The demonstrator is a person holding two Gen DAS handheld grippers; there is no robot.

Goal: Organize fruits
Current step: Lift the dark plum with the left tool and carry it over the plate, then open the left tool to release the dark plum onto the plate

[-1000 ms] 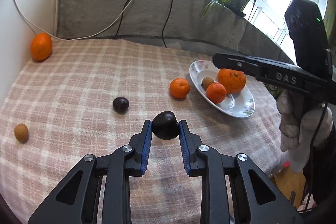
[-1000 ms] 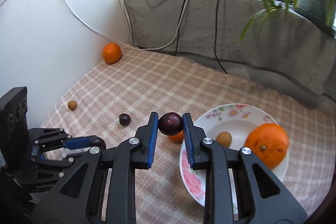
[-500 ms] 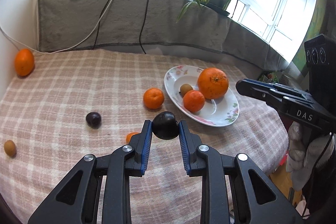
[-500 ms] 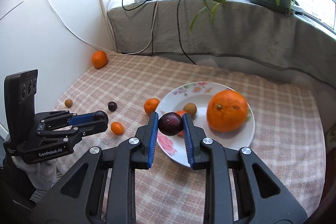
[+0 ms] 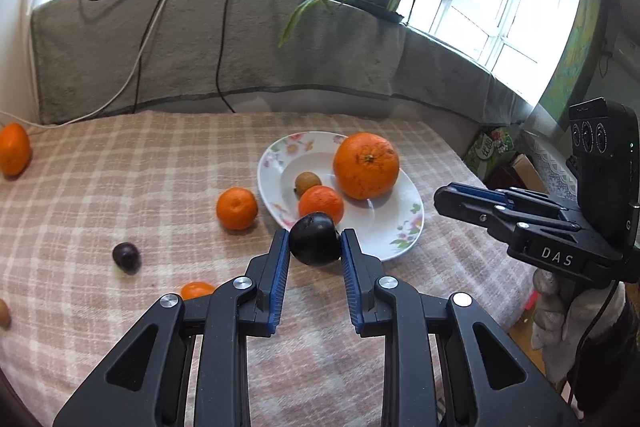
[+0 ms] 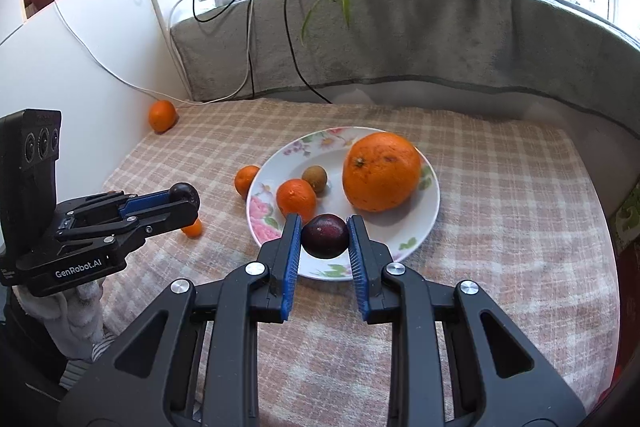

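Both grippers have swung toward the plate [image 6: 434, 203] since the earlier frames: it sat off to the side in each wrist view and now lies straight ahead, the right gripper [image 6: 325, 239] reaching over its near rim and the left gripper [image 5: 314, 247] just short of its near-left edge. Each pair of jaws is clamped on a dark plum: the left plum [image 5: 313, 239] sits at the tips of the blue pads, and the right plum [image 6: 325, 235] is pinched the same way above the plate's front. To finish well, I would judge that each plum should be brought low over a bare patch of white before the jaws part, since a round fruit dropped from height may roll off the shallow rim; the open area at the front and right of the plate looks the safest, and letting one go at a time would keep the two tools from crowding each other. The plate already holds a large orange [image 6: 380, 171], a small mandarin [image 6: 297, 199] and a brownish longan-like fruit [image 6: 314, 179]. On the checked cloth of the table [image 5: 120, 179] are a mandarin beside the plate [image 5: 237, 207], a third plum [image 5: 126, 256], a tiny orange fruit [image 5: 196, 290] partly hidden by the left gripper, and an orange by the wall [image 5: 13, 148].
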